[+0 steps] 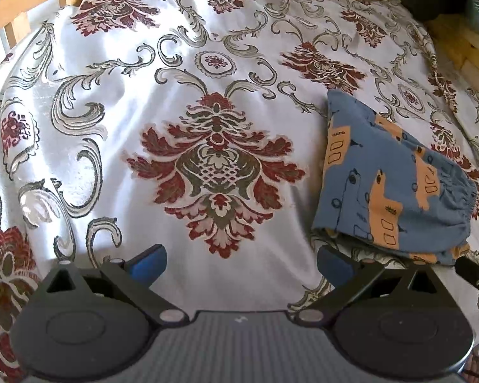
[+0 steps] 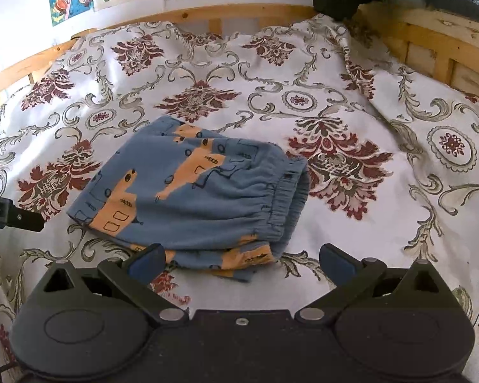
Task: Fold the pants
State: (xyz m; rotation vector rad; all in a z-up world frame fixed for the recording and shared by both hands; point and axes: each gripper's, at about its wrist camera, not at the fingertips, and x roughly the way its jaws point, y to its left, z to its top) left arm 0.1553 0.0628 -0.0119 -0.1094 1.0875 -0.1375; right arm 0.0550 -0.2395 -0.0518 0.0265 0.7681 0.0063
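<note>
Currently: pants (image 2: pixel 188 191), blue with orange print, folded compact on floral bedspread (image 2: pixel 351 121).
Left gripper (image 1: pixel 241 263) left of pants, fingers spread, empty; right gripper (image 2: pixel 241 260) just before pants' near edge, fingers spread, empty.

Daylight is entering from the left, washing out the bedspread (image 1: pixel 79 166) with mild glare. Fisheye distortion is bending the wooden bed frame (image 2: pixel 207 12); corners are vignetting dark.

left gripper (image 1: pixel 241 263): black body, blue fingertips (image 1: pixel 150 263), ribbed grey base | right gripper (image 2: pixel 241 261): black, blue fingertips (image 2: pixel 147 261), silver screws
</note>
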